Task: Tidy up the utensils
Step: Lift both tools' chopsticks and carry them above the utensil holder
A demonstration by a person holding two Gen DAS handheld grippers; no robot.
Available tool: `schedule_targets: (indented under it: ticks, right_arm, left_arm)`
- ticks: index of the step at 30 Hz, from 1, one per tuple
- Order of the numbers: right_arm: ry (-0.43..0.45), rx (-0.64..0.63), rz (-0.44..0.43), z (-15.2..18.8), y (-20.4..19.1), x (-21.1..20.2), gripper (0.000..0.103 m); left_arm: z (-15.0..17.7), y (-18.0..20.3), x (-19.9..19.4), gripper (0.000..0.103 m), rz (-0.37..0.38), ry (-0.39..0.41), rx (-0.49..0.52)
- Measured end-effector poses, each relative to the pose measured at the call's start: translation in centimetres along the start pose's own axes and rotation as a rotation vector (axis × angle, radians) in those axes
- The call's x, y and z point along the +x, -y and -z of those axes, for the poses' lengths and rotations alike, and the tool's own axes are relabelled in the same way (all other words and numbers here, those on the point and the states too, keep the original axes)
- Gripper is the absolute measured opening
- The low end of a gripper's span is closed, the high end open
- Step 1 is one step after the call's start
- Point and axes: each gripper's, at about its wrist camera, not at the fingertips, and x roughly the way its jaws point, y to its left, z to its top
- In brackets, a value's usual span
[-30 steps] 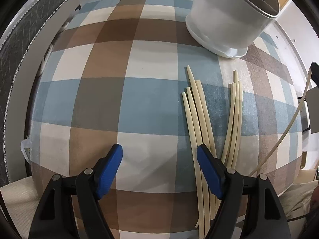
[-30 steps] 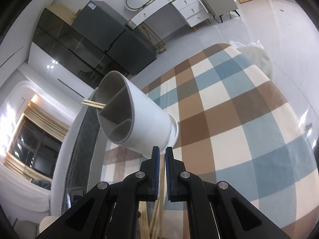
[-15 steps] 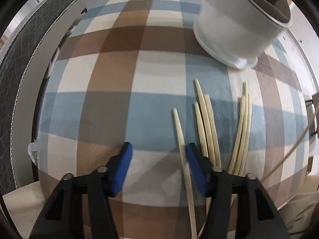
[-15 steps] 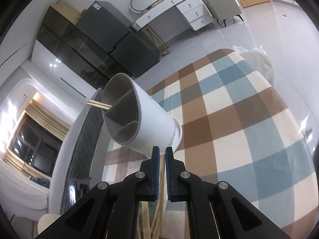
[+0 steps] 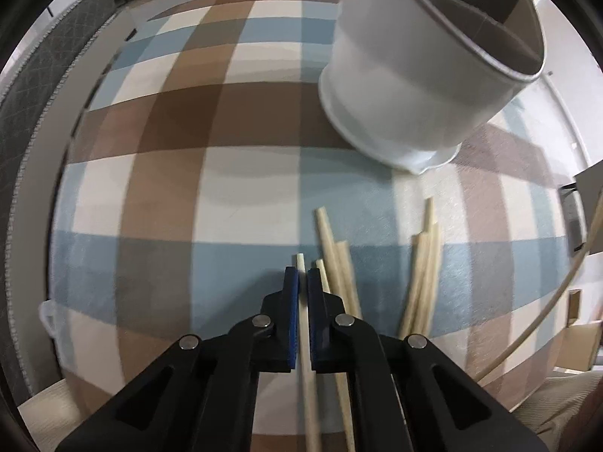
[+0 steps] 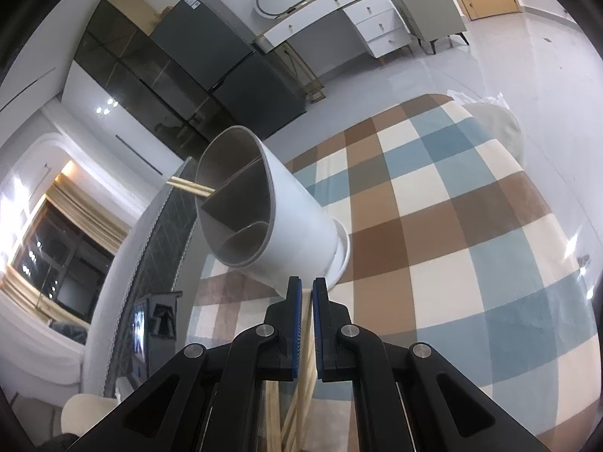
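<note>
Left side: the checked tabletop (image 5: 158, 196) lies bare out to its edge, wide room to pass.
Far right: the holder (image 5: 414, 86) stands on the cloth and blocks that corner; its rim leans out over the tabletop.
Holder mouth: dividers split it into compartments; two chopsticks (image 6: 190, 187) poke out over the rim of one.
Near middle: loose chopsticks (image 5: 339, 263) lie just right of the left hand-held gripper (image 5: 302, 275), tight fit there.
Further right: another bundle (image 5: 426, 275) fans across the cloth; a narrow bare strip separates the two.
Before holder: an open band of cloth between the stick tips and the base.
</note>
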Motion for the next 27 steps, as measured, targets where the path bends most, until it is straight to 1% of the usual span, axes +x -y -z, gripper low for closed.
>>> schedule_targets:
  ticks: [4,8,11,15,18,19,21,27]
  right_arm:
    - [0.014,-0.049,0.004,0.3,-1.0,-0.4,0.005]
    - [0.047,-0.139,0.007,1.0,-2.9,-1.4,0.005]
    - [0.085,-0.206,0.012,1.8,-4.5,-2.5,0.005]
    - [0.130,-0.259,0.025,3.1,-6.2,-4.1,0.005]
    - [0.153,-0.283,0.038,4.0,-7.2,-5.0,0.005]
    - [0.160,-0.290,0.042,4.2,-7.5,-5.2,0.005]
    - [0.174,-0.305,0.055,4.7,-8.0,-5.6,0.005]
    - [0.191,-0.358,0.093,6.0,-9.3,-6.5,0.005]
  left_arm:
    - [0.3,-0.1,-1.9,0.000,0.049,0.093,-0.010]
    - [1.3,-0.2,-5.3,0.000,0.095,0.211,0.005]
    - [2.3,0.6,-7.9,0.000,0.107,0.281,0.026]
    - [3.0,0.1,-10.4,0.000,0.127,0.361,0.038]
    - [3.5,-0.7,-12.4,0.000,0.135,0.440,0.053]
    - [2.7,-1.6,-12.0,0.000,0.143,0.450,0.047]
    - [2.8,-2.3,-12.4,0.000,0.164,0.464,0.029]
    - [3.6,-2.3,-13.4,0.000,0.192,0.490,0.038]
